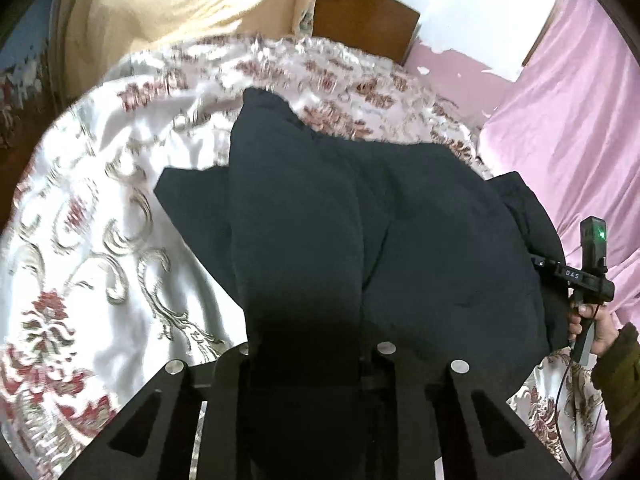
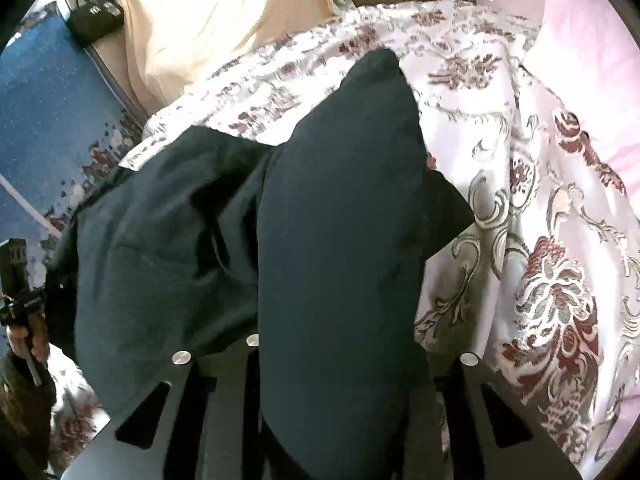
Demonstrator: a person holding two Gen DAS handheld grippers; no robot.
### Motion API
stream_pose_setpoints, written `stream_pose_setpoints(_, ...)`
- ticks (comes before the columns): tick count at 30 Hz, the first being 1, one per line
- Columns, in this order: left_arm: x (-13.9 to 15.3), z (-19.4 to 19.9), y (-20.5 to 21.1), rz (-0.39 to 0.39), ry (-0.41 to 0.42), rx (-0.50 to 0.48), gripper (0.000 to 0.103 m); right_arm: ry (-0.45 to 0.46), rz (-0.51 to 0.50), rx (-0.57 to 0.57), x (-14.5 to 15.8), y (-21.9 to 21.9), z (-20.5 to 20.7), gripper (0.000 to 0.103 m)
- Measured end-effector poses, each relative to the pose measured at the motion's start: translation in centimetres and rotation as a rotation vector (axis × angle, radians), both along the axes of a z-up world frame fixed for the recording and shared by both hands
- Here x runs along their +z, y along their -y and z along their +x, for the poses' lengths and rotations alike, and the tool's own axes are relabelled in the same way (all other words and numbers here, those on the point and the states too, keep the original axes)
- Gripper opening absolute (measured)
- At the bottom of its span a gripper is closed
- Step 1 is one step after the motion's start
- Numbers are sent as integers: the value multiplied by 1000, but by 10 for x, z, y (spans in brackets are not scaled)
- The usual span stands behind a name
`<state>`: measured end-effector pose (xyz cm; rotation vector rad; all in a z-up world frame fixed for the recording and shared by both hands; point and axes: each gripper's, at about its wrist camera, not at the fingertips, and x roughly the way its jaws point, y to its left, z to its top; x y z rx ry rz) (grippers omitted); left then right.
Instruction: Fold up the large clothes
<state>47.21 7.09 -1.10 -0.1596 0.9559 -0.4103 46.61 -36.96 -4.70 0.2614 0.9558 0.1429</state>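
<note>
Dark garment (image 1: 360, 220) lifted over a floral bedspread (image 1: 100, 220)
It is gripped by both the left tongs (image 1: 312, 364) and right tongs (image 2: 340, 360), whose fingertips are hidden beneath the cloth.

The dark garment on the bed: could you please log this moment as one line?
left gripper: shut on dark garment | right gripper: shut on dark garment | garment partly raised over floral bedspread | fold: unfinished

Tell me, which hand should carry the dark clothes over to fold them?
Neither alone: the left gripper and right gripper each pinch a bunch of the dark garment, lifted off the floral bedspread. Probably both together.
</note>
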Motion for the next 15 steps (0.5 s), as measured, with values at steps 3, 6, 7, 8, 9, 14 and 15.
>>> stream_pose_setpoints(3, 20, -16, 0, 39, 26, 0, 20, 34, 17, 31, 22, -9, -12, 20)
stream_pose_setpoints(6, 40, -36, -8, 59, 43, 4, 19, 59, 14, 59, 41, -21, -26, 20)
stream_pose_setpoints(7, 45, -42, -9, 63, 49, 5, 19, 67, 19, 63, 45, -24, -30, 20)
stream_pose_setpoints(8, 52, -53, -14, 66, 57, 10, 19, 71, 22, 67, 49, -27, -35, 20)
stream_pose_setpoints(9, 56, -58, -15, 66, 59, 13, 19, 77, 24, 71, 50, -29, -41, 20)
stream_pose_setpoints(14, 66, -98, -34, 61, 55, 37, 19, 97, 21, 108, 69, -44, -79, 20)
stream_pose_setpoints(15, 65, -102, -37, 59, 51, 39, 19, 96, 17, 111, 70, -47, -86, 20)
